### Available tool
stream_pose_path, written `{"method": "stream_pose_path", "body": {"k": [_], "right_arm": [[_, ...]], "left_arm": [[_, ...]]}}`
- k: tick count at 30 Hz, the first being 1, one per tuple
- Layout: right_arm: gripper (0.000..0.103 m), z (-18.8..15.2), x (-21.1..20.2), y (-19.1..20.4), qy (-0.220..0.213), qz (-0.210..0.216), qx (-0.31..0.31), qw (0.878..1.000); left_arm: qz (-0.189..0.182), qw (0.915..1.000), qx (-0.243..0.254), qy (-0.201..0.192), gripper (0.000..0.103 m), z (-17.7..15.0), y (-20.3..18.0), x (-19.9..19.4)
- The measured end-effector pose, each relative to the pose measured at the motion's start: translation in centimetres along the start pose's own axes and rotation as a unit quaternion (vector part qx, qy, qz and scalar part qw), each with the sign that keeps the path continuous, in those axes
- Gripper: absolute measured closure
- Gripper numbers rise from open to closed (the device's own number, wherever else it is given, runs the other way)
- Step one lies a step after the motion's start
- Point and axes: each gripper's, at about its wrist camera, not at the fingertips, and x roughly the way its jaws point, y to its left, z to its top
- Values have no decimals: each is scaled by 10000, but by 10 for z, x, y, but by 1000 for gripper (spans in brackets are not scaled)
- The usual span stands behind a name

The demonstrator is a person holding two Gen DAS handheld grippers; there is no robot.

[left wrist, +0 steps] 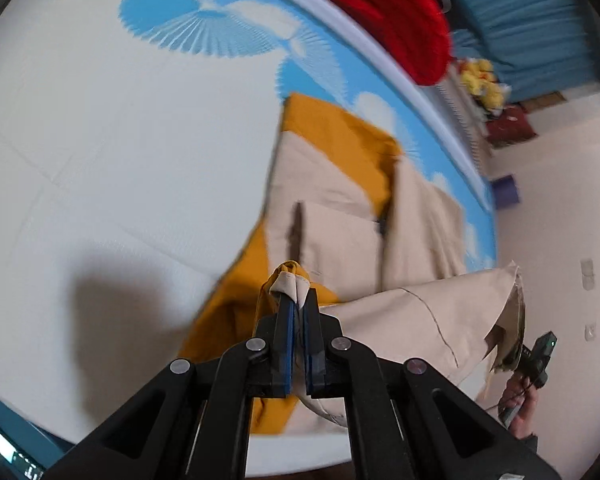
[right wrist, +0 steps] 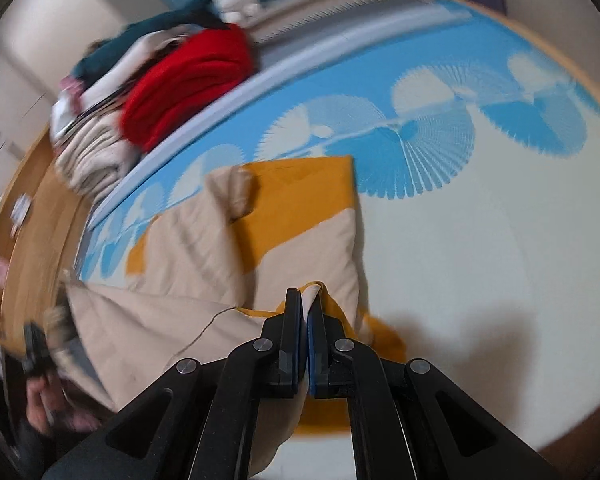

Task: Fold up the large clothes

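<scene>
Pinching small bunched corners of the beige-and-mustard garment (left wrist: 340, 208) above the bed (left wrist: 100, 140), left gripper (left wrist: 299, 300) and right gripper (right wrist: 305, 304) risk fabric slipping free under tension.

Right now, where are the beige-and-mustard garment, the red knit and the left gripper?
beige-and-mustard garment (left wrist: 332, 184): left wrist view, beige panel lying on the bed.
red knit (right wrist: 188, 80): right wrist view, middle of the folded bulk.
left gripper (left wrist: 298, 300): left wrist view, between fingertips pinching cloth.
</scene>
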Motion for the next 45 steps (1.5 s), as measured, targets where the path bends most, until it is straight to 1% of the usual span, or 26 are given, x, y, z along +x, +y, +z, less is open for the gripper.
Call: {"method": "stream_pose_path", "body": {"k": [3, 5, 6, 9, 11, 13, 14, 15, 16, 18, 19, 21, 22, 23, 25, 26, 28, 29, 31, 36, 37, 38, 39, 40, 41, 45], "right_arm": [[100, 1, 51, -16, 227, -109, 229, 9994], [100, 6, 68, -19, 383, -258, 210, 9987], [100, 12, 71, -19, 351, -223, 222, 9989], [100, 19, 79, -24, 283, -78, 386, 9988], [98, 22, 83, -27, 307, -61, 442, 9985], [91, 25, 78, -31, 156, 23, 575, 9982], [90, 27, 70, -35, -103, -105, 679, 9976], [89, 28, 60, -42, -346, -208, 823, 9958], [88, 29, 53, -49, -501, -174, 1001, 9936], [84, 26, 48, -60, -564, -189, 1203, 9910], [82, 24, 48, -60, -524, -259, 1173, 9914], [76, 19, 56, -54, -306, -315, 948, 9945], [71, 16, 60, -49, -177, -279, 813, 9961], [65, 13, 68, -42, -16, -257, 622, 9977], [57, 8, 81, -34, 231, -261, 373, 9987], [54, 5, 89, -30, 377, -267, 273, 9986], [53, -1, 102, -29, 630, -281, 124, 9975], [53, -3, 111, -25, 773, -345, 18, 9964], [53, -5, 118, -23, 851, -464, -70, 9953], [53, -7, 126, -19, 862, -545, -83, 9947], [53, -6, 125, -17, 857, -572, -130, 9946], [58, -7, 124, -14, 820, -624, -232, 9944], [66, -7, 122, -10, 758, -654, -328, 9944], [92, -7, 119, -7, 702, -687, -420, 9943], [94, -5, 116, -3, 635, -673, -498, 9945], [98, 2, 88, 8, 120, -425, -588, 9973]], "left_arm": [[215, 9996, 112, 112, 100, 12, -7, 16], [345, 9990, 206, 201, 99, 19, -8, 26], [356, 9988, 199, 259, 98, 23, -7, 29], [140, 9994, -34, 324, 93, 29, 4, 28], [-114, 9991, -366, 170, 92, 32, 15, 16], [-305, 9978, -589, -28, 92, 31, 22, 5], [-334, 9974, -621, -128, 89, 30, 24, -1], [-250, 9975, -612, -232, 85, 29, 24, -6], [-94, 9975, -573, -391, 77, 28, 26, -13], [-72, 9964, -655, -529, 67, 27, 33, -22], [-96, 9954, -760, -577, 67, 27, 40, -25], [159, 9954, -769, -544, 67, 25, 44, -23], [359, 9960, -696, -428, 67, 23, 44, -17], [453, 9966, -620, -292, 66, 21, 42, -11], [483, 9977, -469, -57, 63, 19, 36, 1], [502, 9981, -356, 34, 58, 18, 31, 6], [614, 9980, -81, 153, 53, 18, 21, 16], [694, 9974, 51, 171, 53, 19, 16, 20], [856, 9961, 155, 148, 53, 22, 10, 26], [743, 9970, 117, -159, 53, 38, 0, 37], [757, 9969, 128, -187, 55, 41, -2, 41], [775, 9966, 168, -221, 61, 42, -5, 44], [791, 9963, 229, -255, 69, 44, -8, 44], [808, 9956, 349, -320, 92, 46, -13, 44], [800, 9949, 451, -429, 99, 49, -19, 41], [547, 9913, 484, -1099, 102, 60, -31, 19]]}}
